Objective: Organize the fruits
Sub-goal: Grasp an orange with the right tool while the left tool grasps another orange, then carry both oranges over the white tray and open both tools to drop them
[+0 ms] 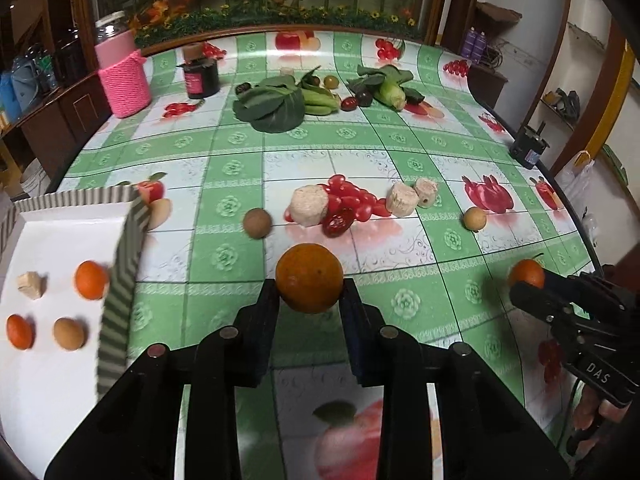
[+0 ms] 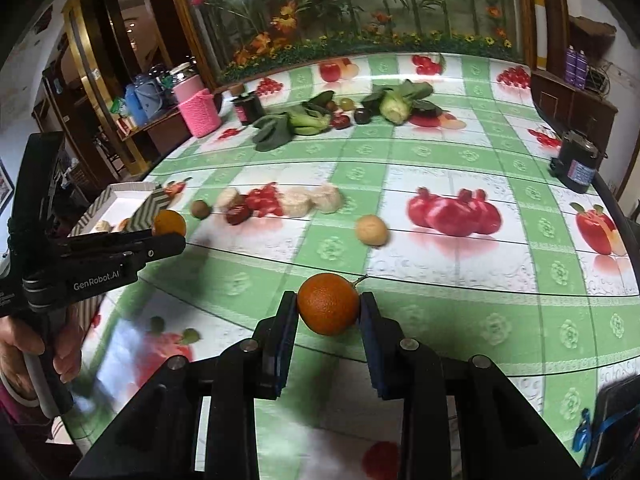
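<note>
Green-checked worktop (image 1: 400,152), fruit-print cloth. Left tongs (image 1: 309,292) clenched on one orange (image 1: 309,283), raised above cloth beside striped tray (image 1: 120,292). Right tongs (image 2: 329,306) clenched on second orange (image 2: 328,303). Tray contents: two oranges, one brown fruit, one pale chunk. Loose on cloth: two brown fruits, three pale chunks.

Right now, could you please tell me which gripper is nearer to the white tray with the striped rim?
Left. The left gripper, holding an orange, sits just beside the tray; the right gripper is farther along the table, away from it.
</note>
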`<state>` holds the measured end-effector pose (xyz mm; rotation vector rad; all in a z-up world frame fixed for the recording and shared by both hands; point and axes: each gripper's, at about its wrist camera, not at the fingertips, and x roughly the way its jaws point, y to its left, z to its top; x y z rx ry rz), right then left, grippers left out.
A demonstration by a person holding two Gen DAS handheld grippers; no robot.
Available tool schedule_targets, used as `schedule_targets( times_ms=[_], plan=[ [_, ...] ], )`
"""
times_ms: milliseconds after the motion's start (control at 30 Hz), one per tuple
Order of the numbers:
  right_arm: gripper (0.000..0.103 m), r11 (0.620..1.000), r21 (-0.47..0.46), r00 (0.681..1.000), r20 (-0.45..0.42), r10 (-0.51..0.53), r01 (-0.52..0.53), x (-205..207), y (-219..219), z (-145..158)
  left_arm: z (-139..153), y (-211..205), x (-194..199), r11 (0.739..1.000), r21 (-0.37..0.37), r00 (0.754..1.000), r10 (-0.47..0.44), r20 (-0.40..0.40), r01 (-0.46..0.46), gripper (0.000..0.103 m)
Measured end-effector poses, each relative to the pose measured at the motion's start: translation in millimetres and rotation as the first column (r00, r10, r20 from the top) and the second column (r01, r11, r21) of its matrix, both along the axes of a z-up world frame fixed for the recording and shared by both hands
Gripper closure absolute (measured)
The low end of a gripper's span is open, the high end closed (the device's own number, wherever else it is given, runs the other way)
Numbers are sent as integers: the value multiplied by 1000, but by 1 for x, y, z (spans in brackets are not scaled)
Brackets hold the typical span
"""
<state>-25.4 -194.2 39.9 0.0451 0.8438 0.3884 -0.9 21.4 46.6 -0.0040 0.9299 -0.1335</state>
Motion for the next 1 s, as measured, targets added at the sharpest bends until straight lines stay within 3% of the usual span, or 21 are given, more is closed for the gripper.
schedule_targets(
  times_ms=[500,1000],
  plan=[
    [71,994,7,993,26,112,-112,-25,68,15,21,43,-42,997,28,994,75,77,-78,75],
    [71,964,-18,963,51,265,-265,-38,153,31,29,119,-76,974,61,972,209,107,-216,75]
  ],
)
